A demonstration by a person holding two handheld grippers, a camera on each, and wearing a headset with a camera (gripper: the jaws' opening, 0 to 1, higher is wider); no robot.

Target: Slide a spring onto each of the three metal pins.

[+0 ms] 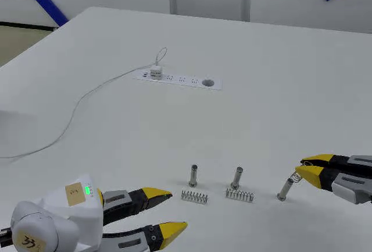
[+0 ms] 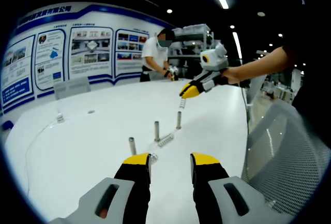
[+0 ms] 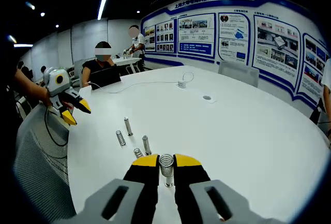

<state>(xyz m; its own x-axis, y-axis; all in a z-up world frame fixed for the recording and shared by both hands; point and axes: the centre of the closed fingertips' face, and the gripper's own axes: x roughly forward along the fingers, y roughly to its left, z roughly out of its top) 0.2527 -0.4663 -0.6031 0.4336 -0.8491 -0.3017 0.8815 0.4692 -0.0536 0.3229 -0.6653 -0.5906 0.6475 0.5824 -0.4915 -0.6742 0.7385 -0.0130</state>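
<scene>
Left gripper (image 1: pixel 177 210) fingers (image 1: pixel 154 193) spread idle; right gripper (image 1: pixel 299 169) pinches first spring (image 1: pixel 295 177) over a pin (image 1: pixel 285 189); two springs (image 1: pixel 194 197) lie unused.

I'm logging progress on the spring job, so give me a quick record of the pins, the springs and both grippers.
pins: left pin, middle pin, right pin, all upright on the table
loose springs: first loose spring by the left pin, second loose spring by the middle pin, both lying flat
right gripper: shut on the held spring, at the right pin's top
left gripper: open, empty
bare pins: left, middle
</scene>
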